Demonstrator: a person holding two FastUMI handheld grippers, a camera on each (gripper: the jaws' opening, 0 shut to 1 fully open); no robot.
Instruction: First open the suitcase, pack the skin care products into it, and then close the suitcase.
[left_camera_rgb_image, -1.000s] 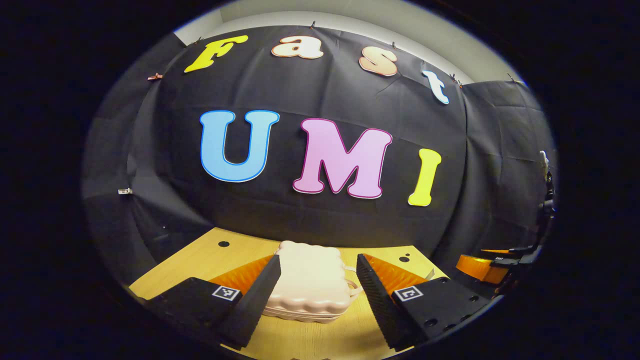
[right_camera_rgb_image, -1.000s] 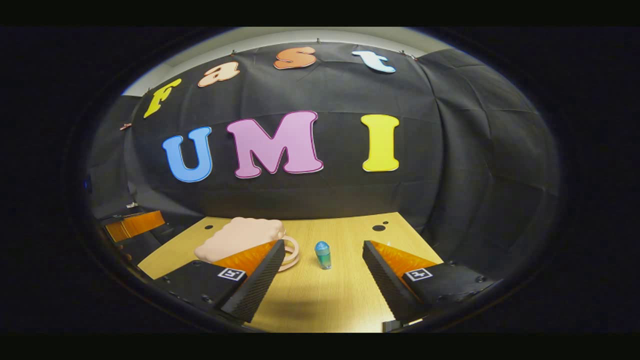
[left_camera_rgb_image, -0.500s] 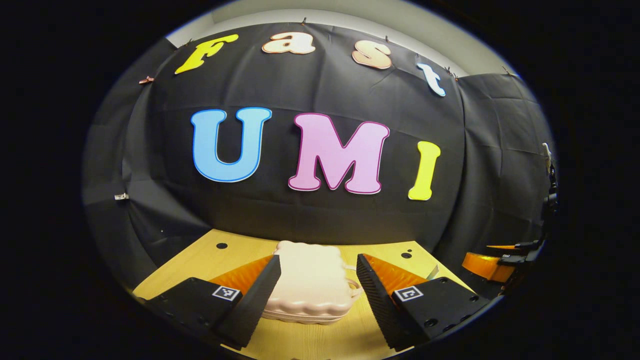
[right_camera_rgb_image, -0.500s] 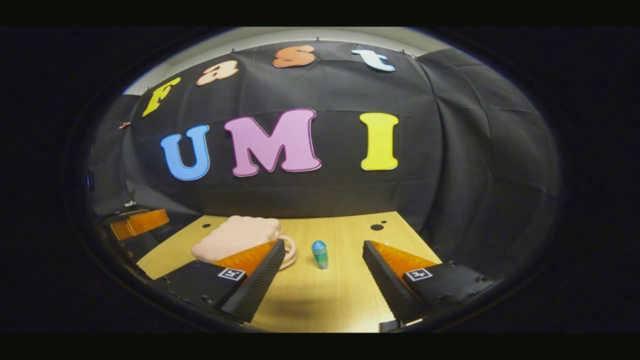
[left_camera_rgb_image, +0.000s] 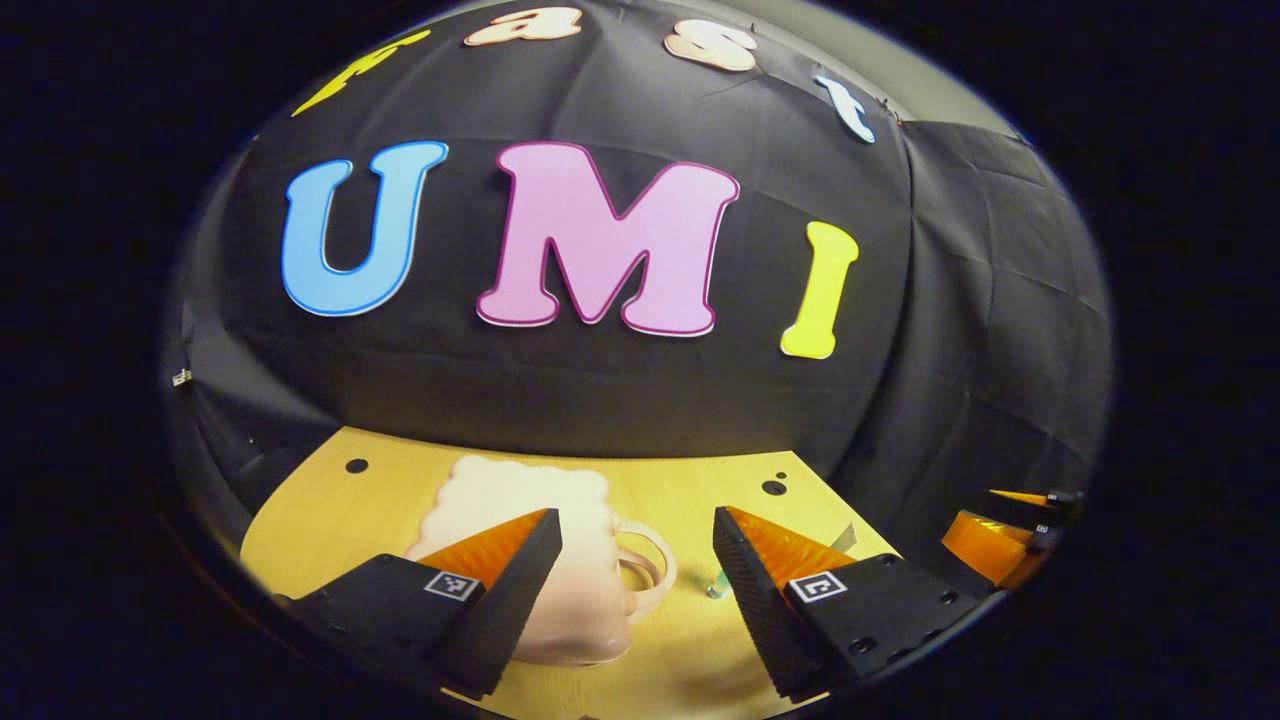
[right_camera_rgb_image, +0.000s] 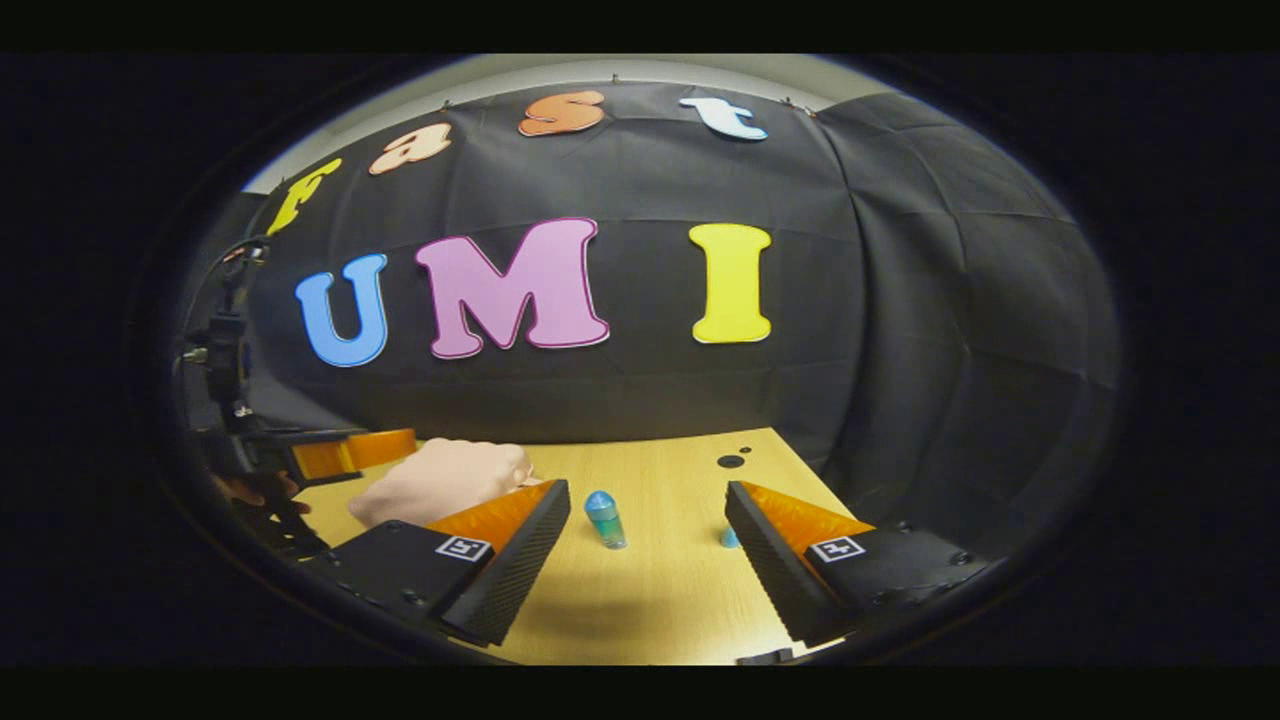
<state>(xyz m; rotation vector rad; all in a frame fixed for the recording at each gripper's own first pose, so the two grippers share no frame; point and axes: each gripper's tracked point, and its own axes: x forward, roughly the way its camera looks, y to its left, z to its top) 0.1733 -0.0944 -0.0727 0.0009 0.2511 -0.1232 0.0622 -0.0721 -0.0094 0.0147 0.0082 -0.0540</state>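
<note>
The suitcase (left_camera_rgb_image: 520, 560), one in number, pale pink with a scalloped outline, lies flat and closed on the wooden desk (left_camera_rgb_image: 690, 660). In the left gripper view it has shifted since a second ago: then it sat squarely between the two fingers; it now sits to the left, with the left finger (left_camera_rgb_image: 500, 590) in front of part of its shell and only its looped handle (left_camera_rgb_image: 648, 570) showing in the gap. The booth wall also looms larger and higher than before, so the left gripper (left_camera_rgb_image: 637, 560) has come forward and turned. Its fingers stand wide apart, holding nothing. In the right gripper view the suitcase (right_camera_rgb_image: 440, 480) lies at the left, beyond that gripper's left finger, and has likewise slid leftward in that view. Skin care products count two visible: a small upright bottle with a blue cap (right_camera_rgb_image: 605, 518) standing in the gap between the fingers, nearer the left one, and a small blue item (right_camera_rgb_image: 730, 538) just at the inner edge of the right finger, too small to identify. The right gripper (right_camera_rgb_image: 648, 535) is also spread open and empty. At that view's far left the other gripper, with a hand (right_camera_rgb_image: 245, 490) holding it, now shows higher than before.
</note>
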